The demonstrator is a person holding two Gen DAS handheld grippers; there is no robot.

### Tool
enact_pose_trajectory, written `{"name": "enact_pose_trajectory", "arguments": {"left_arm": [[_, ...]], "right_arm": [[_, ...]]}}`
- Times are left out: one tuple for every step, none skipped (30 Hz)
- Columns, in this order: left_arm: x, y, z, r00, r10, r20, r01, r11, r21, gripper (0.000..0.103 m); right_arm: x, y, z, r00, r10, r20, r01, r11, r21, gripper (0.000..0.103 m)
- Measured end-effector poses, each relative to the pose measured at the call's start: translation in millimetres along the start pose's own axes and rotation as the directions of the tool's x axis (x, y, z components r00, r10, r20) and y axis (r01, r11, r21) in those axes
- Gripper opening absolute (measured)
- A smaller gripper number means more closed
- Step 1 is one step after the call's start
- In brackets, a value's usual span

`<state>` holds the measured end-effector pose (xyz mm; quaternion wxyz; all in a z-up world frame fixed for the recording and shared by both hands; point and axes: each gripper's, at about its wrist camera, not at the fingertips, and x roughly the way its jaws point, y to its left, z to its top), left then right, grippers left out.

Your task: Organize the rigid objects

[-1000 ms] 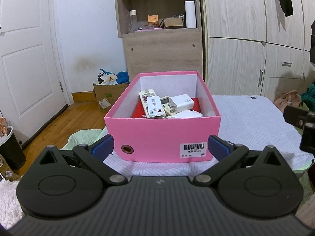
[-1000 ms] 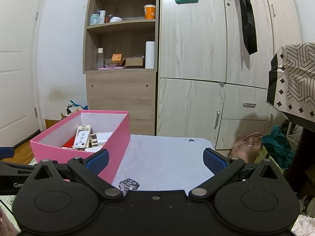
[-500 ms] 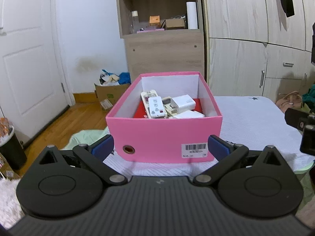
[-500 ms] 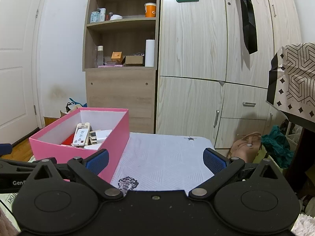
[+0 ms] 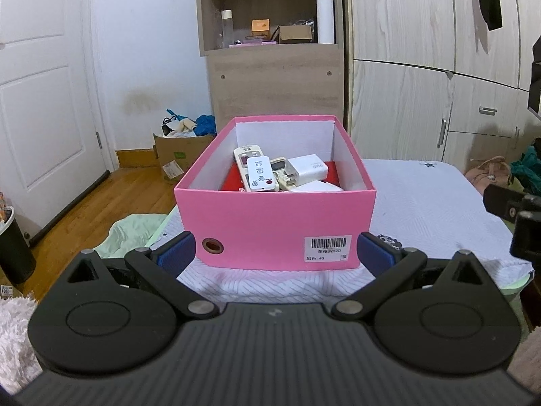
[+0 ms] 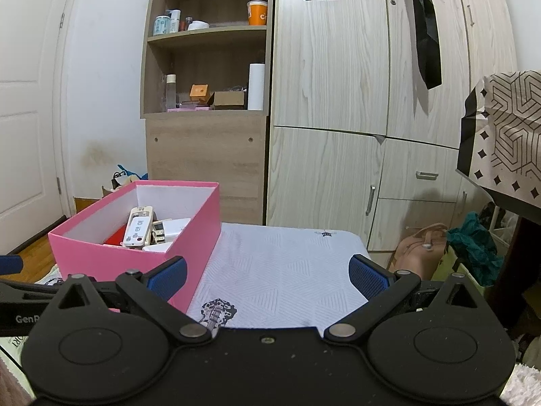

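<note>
Since a second ago my left hand-held gripper (image 5: 274,248) has eased closer to the pink box (image 5: 275,223), jaws wide and empty at its near wall; my right hand-held gripper (image 6: 267,272) hangs wide and empty over the bed (image 6: 287,270), the box at its ten o'clock. The box looks like light, stiff cardboard, so I'd pinch a side wall near the rim. Inside lie white remotes (image 5: 258,172) and a white charger (image 5: 309,167), hard and slick, over something red.
</note>
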<state>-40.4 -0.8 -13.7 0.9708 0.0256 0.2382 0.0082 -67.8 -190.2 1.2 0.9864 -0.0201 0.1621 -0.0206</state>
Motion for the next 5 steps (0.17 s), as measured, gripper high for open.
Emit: {"name": "enact_pose_trajectory", "arguments": {"left_arm": [[0.6, 0.1, 0.3, 1.0, -0.004, -0.002, 0.004, 1.0, 0.001, 0.103], [0.8, -0.3, 0.3, 1.0, -0.008, -0.005, 0.008, 1.0, 0.003, 0.103], [1.7, -1.0, 0.4, 1.0, -0.01, -0.009, 0.01, 1.0, 0.01, 0.103], [1.8, -1.7, 0.2, 1.0, -0.003, -0.012, 0.003, 1.0, 0.016, 0.103], [1.3, -1.9, -0.1, 1.0, 0.005, -0.01, -0.005, 1.0, 0.02, 0.103]], "right_arm": [[-0.2, 0.0, -0.1, 1.0, 0.0, 0.001, 0.0, 1.0, -0.001, 0.103], [0.0, -0.2, -0.5, 1.0, 0.001, 0.001, -0.001, 1.0, -0.002, 0.103], [0.2, -0.7, 0.0, 1.0, 0.002, 0.0, -0.002, 1.0, -0.002, 0.103], [0.2, -0.8, 0.0, 1.0, 0.003, 0.0, -0.003, 1.0, -0.001, 0.103], [0.4, -0.8, 0.1, 1.0, 0.004, -0.001, -0.004, 1.0, 0.0, 0.103]]}}
